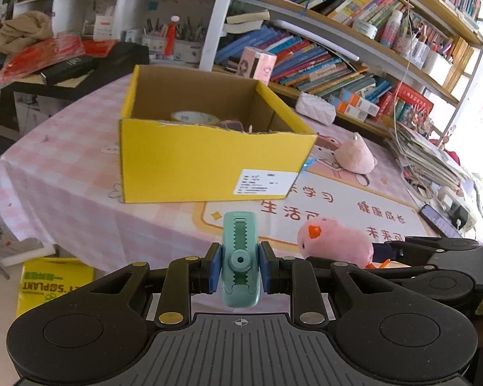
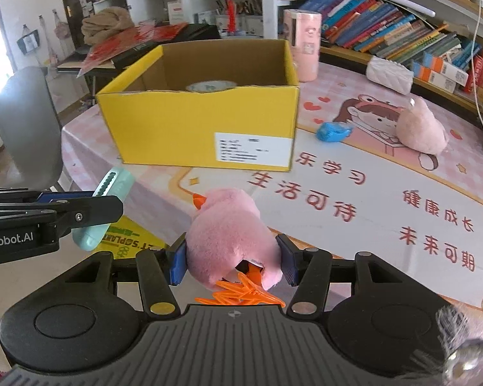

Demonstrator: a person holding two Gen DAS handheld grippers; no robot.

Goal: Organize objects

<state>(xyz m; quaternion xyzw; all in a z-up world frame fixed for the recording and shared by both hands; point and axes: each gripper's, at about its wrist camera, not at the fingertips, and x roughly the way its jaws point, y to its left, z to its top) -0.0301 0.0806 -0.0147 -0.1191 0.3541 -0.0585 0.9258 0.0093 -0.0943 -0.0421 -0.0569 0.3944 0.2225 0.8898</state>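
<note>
My left gripper (image 1: 240,267) is shut on a mint-green correction tape dispenser (image 1: 240,257), held upright in the air before the table's near edge. My right gripper (image 2: 230,259) is shut on a pink plush bird (image 2: 228,234) with an orange beak and orange feet. That plush bird (image 1: 335,241) also shows at the right of the left wrist view, and the mint-green dispenser (image 2: 112,186) at the left of the right wrist view. Ahead on the table stands an open yellow cardboard box (image 1: 209,157) (image 2: 203,125), with a roll of tape (image 2: 211,86) inside.
A blue dispenser (image 2: 333,132) and a second pink plush (image 2: 420,128) lie on the pink tablecloth right of the box. A pink canister (image 2: 302,45) and a white quilted pouch (image 2: 389,74) stand behind. Bookshelves line the far side; a grey chair (image 2: 25,122) stands at left.
</note>
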